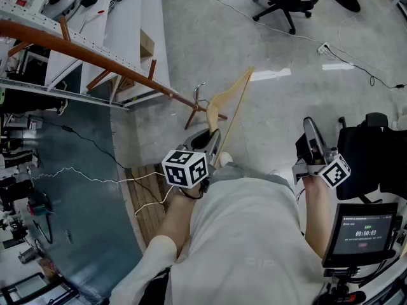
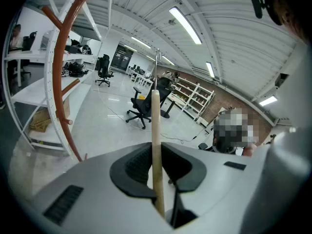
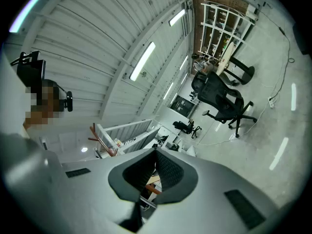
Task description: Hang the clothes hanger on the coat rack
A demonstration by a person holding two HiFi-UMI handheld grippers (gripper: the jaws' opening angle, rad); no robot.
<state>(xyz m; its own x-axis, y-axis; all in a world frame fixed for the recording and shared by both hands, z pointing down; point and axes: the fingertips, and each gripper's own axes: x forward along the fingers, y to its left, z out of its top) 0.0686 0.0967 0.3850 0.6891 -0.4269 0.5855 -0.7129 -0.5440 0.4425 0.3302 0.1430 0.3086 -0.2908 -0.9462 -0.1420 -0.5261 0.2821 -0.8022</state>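
The left gripper's point(image 1: 213, 138) ribbed black pads point(image 2: 138, 164) clamp the slim, smooth wooden bar of the pale clothes hanger point(image 1: 230, 98), whose wire hook point(image 1: 199, 92) is just beyond them beside the red-brown coat rack point(image 1: 89, 53), while the right gripper's point(image 3: 156, 152) tips meet on nothing.

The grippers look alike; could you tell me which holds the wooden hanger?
The left gripper, shut on the hanger bar; the right gripper holds nothing.

Black swivel office chair point(image 1: 283, 2) on pale grey concrete floor point(image 1: 267, 49), far side; white power strip point(image 1: 325, 47) with thin black cable beside it; white metal shelving unit point(image 1: 127, 37), brown cardboard box point(image 1: 147, 44) underneath; black screen showing timer digits point(image 1: 360, 232), lower right; white crinkled cord point(image 1: 82, 175) across dark blue-grey mat point(image 1: 70, 234)
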